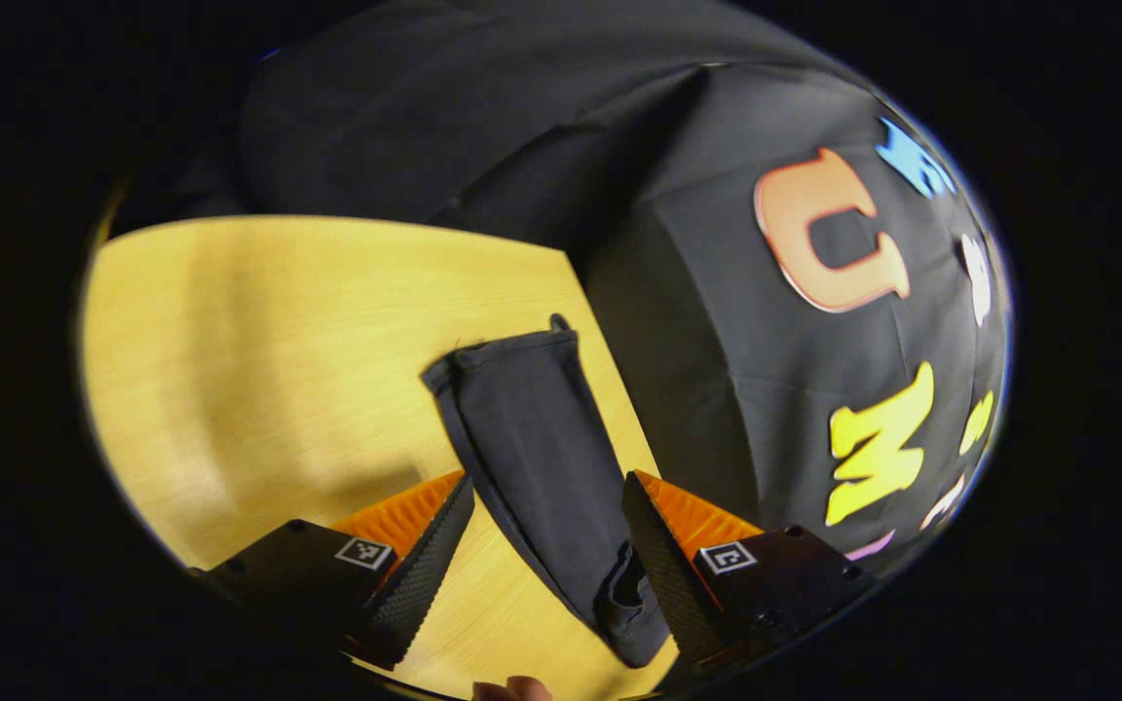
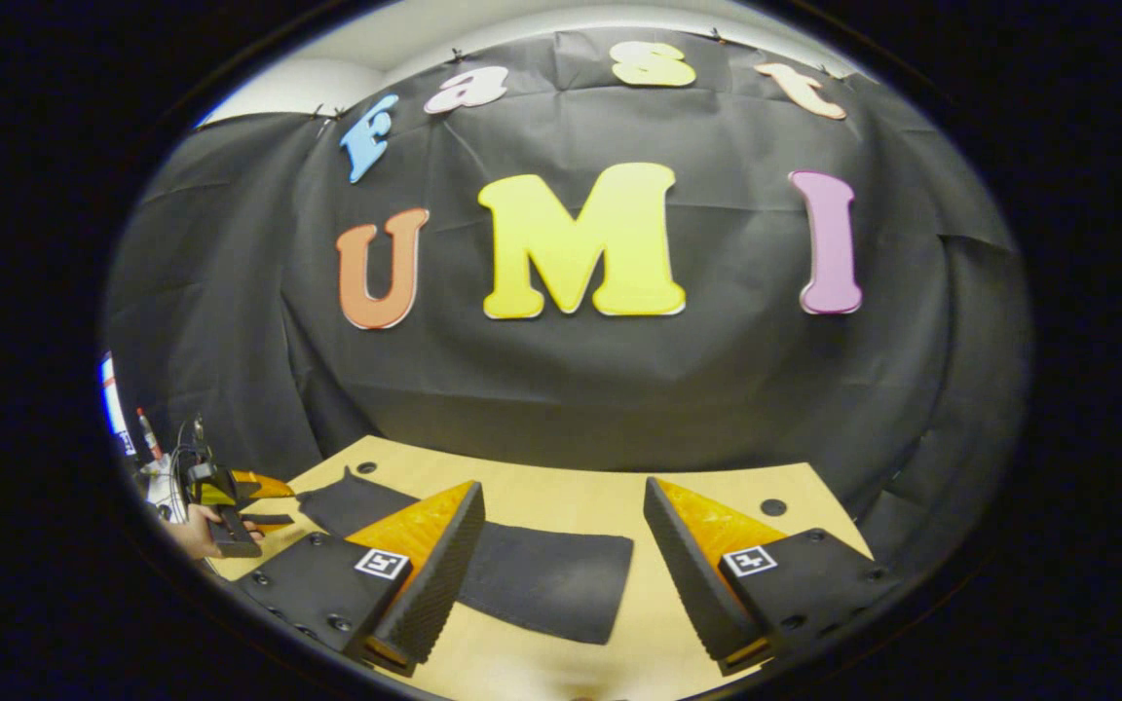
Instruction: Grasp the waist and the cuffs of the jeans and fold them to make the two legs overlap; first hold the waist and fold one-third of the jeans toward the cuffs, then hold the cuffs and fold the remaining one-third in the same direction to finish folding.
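The dark jeans (image 1: 542, 458) lie flat on the wooden table (image 1: 259, 370) as one long narrow strip. In the left gripper view the strip runs away from me, with its near end (image 1: 631, 594) bunched beside one finger. My left gripper (image 1: 549, 487) is open above that near end, with nothing pressed between its fingers. In the right gripper view the jeans (image 2: 546, 579) stretch from left to right. Their straight right end lies below my open right gripper (image 2: 563, 492). Farther left in that view, the left gripper (image 2: 230, 492) is held over the far end.
The black cloth wall (image 2: 571, 389) hangs close behind the table's far edge. Two small dark holes (image 2: 772, 507) sit in the tabletop (image 2: 561, 487) near that edge. A hand (image 2: 193, 534) holds the left gripper at the table's left side. Bare wood lies left of the jeans in the left gripper view.
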Tool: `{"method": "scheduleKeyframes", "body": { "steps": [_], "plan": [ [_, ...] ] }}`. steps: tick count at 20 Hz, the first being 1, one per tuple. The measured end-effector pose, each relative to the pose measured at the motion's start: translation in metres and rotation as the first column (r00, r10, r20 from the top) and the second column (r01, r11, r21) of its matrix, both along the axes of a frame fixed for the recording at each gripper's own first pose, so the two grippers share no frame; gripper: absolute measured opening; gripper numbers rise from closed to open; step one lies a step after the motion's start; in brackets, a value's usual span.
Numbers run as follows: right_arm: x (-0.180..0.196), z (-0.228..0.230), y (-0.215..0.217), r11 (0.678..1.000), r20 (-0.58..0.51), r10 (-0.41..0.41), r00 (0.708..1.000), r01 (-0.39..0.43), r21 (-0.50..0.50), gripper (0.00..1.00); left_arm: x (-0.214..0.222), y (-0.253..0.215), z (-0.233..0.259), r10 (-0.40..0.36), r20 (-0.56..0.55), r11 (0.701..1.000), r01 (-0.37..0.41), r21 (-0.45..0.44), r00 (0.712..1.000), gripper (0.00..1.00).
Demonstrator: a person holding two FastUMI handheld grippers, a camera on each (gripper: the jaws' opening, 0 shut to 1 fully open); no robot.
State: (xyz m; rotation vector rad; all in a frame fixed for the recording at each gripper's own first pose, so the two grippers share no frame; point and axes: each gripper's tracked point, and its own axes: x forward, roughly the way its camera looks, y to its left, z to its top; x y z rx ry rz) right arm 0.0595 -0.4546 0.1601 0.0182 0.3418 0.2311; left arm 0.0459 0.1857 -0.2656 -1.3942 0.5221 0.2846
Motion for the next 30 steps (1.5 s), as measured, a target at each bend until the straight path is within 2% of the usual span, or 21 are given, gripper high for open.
{"method": "scheduleKeyframes", "body": {
  "steps": [2, 3, 4, 7, 8, 13, 16, 18, 19, 20, 22, 24, 25, 28, 30],
  "plan": [
    [-0.006, -0.001, -0.017, 1.000, -0.013, -0.026, 1.000, 0.026, -0.015, 1.00, 0.001, 0.005, -0.008, 0.041, -0.022, 0.997, -0.042, -0.063, 0.999, 0.99],
    [-0.009, -0.003, -0.021, 0.999, -0.029, -0.029, 0.999, 0.028, -0.021, 0.97, 0.000, 0.008, -0.009, 0.055, -0.032, 0.995, -0.058, -0.086, 0.998, 0.99],
    [-0.012, -0.004, -0.026, 0.999, -0.039, -0.034, 0.999, 0.033, -0.026, 1.00, 0.000, 0.011, -0.007, 0.072, -0.033, 0.991, -0.075, -0.109, 0.997, 0.99],
    [-0.015, 0.003, -0.041, 0.998, -0.032, -0.061, 0.998, 0.060, -0.028, 1.00, 0.019, 0.026, -0.011, 0.149, -0.019, 0.976, -0.150, -0.157, 0.989, 0.99],
    [-0.016, 0.006, -0.045, 0.997, -0.030, -0.069, 0.997, 0.068, -0.029, 0.98, 0.025, 0.027, -0.010, 0.159, -0.011, 0.972, -0.159, -0.172, 0.987, 0.98],
    [-0.020, 0.002, -0.065, 0.993, -0.051, -0.114, 0.992, 0.113, -0.015, 1.00, 0.041, 0.030, -0.013, 0.163, 0.005, 0.968, -0.159, -0.197, 0.987, 0.98],
    [-0.024, -0.004, -0.073, 0.991, -0.067, -0.132, 0.989, 0.131, -0.023, 1.00, 0.054, 0.030, -0.014, 0.191, 0.010, 0.952, -0.183, -0.245, 0.982, 0.98],
    [-0.025, -0.005, -0.078, 0.990, -0.078, -0.143, 0.987, 0.142, -0.023, 1.00, 0.059, 0.029, -0.016, 0.205, -0.002, 0.941, -0.197, -0.274, 0.979, 0.94],
    [-0.025, -0.005, -0.081, 0.989, -0.082, -0.149, 0.985, 0.148, -0.021, 0.98, 0.059, 0.025, -0.022, 0.194, -0.009, 0.938, -0.187, -0.293, 0.981, 0.77],
    [-0.026, -0.005, -0.084, 0.988, -0.085, -0.155, 0.984, 0.154, -0.020, 0.98, 0.057, 0.023, -0.028, 0.201, -0.026, 0.930, -0.199, -0.310, 0.979, 0.68],
    [-0.026, -0.005, -0.089, 0.986, -0.086, -0.167, 0.982, 0.166, -0.024, 1.00, 0.061, 0.018, -0.029, 0.218, -0.058, 0.914, -0.224, -0.337, 0.974, 0.31],
    [-0.026, -0.003, -0.093, 0.984, -0.087, -0.176, 0.981, 0.175, -0.020, 1.00, 0.059, 0.020, -0.039, 0.194, -0.077, 0.927, -0.209, -0.313, 0.978, 0.22],
    [-0.026, -0.002, -0.095, 0.984, -0.089, -0.180, 0.980, 0.179, -0.019, 0.98, 0.058, 0.023, -0.040, 0.193, -0.081, 0.929, -0.209, -0.307, 0.978, 0.12],
    [-0.027, -0.002, -0.096, 0.984, -0.091, -0.181, 0.979, 0.179, -0.026, 1.00, 0.057, 0.023, -0.039, 0.190, -0.085, 0.941, -0.206, -0.269, 0.978, 0.00],
    [-0.026, 0.000, -0.095, 0.984, -0.084, -0.175, 0.981, 0.172, -0.042, 1.00, 0.056, 0.024, -0.034, 0.180, -0.088, 0.956, -0.196, -0.219, 0.980, 0.04]
  ]
}}
